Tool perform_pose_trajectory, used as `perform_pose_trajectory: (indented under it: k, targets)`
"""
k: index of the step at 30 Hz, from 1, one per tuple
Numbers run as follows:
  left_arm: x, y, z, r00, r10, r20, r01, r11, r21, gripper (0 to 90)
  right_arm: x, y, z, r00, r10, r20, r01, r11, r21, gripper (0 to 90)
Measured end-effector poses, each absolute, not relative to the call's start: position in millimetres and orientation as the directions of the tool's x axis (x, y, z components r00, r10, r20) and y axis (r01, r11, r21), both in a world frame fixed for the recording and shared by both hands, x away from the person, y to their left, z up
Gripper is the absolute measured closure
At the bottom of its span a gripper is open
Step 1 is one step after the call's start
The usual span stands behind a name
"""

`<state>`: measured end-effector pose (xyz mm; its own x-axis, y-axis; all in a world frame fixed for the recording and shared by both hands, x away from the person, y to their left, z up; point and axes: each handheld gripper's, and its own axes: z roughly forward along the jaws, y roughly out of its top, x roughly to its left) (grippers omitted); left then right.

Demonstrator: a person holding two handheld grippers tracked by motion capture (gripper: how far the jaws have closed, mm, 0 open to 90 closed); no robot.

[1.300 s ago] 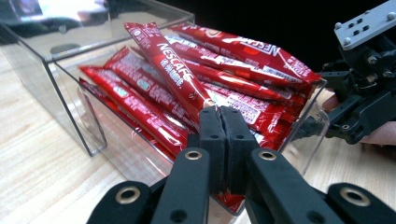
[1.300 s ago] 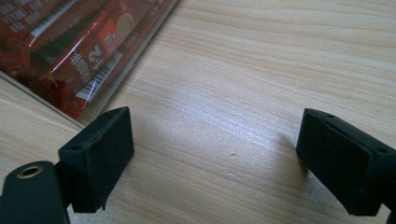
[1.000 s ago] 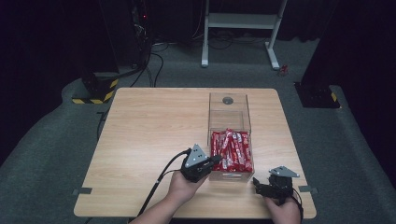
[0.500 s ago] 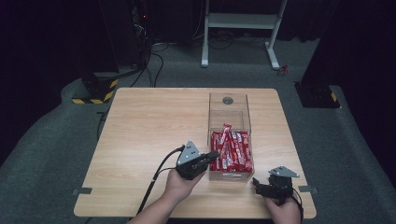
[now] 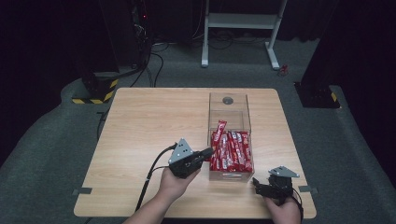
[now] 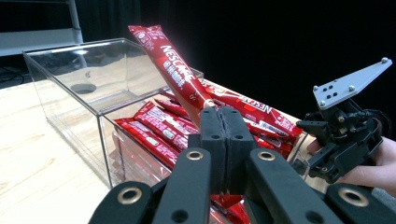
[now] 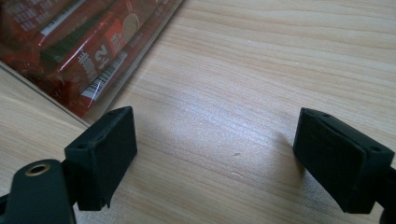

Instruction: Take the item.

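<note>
A clear plastic box (image 5: pixel 229 103) stands right of the table's centre, its near half packed with several red Nescafe sachets (image 5: pixel 232 151). My left gripper (image 5: pixel 208 153) is at the box's near-left wall, shut on the lower end of one red sachet (image 5: pixel 219 129) that slants up above the pile. In the left gripper view the jaws (image 6: pixel 224 128) pinch that sachet (image 6: pixel 170 65), which rises up and to the left over the box (image 6: pixel 60 88). My right gripper (image 5: pixel 258 185) rests near the table's front right corner, open, with bare wood between its jaws (image 7: pixel 215 154).
The wooden table (image 5: pixel 149 121) has free room to the left and behind the box. The box's far half holds nothing but a dark round mark (image 5: pixel 228 100). Cables, a white stand (image 5: pixel 240 21) and hazard-striped bases lie on the floor beyond.
My left gripper has drawn slightly back to the left, and the sachet in it has tilted up out of the pile. The right gripper has stayed put.
</note>
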<state>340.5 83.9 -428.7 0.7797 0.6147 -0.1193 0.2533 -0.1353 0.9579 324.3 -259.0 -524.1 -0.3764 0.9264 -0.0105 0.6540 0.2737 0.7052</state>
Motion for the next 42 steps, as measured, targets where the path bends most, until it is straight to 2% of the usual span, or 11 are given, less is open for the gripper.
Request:
perform_pose_trajectory:
  k: [14, 35, 42]
  targets:
    - [341.3, 99.8, -419.5, 0.776, 0.619, -0.122, 0.243, -0.115, 0.963, 89.1, 324.3, -258.9, -524.1, -0.379, 0.925, -0.01, 0.653, 0.275, 0.706, 13.6]
    - [354.5, 151.9, -416.2, 0.688, 0.714, -0.129, 0.254, -0.071, 0.965, 89.1, 324.1, -258.6, -524.1, -0.388, 0.922, -0.007, 0.652, 0.28, 0.705, 13.6]
    - [360.9, 169.7, -419.0, 0.65, 0.753, -0.1, 0.251, -0.089, 0.964, 89.1, 324.2, -258.6, -524.0, -0.39, 0.921, -0.007, 0.651, 0.281, 0.705, 13.6]
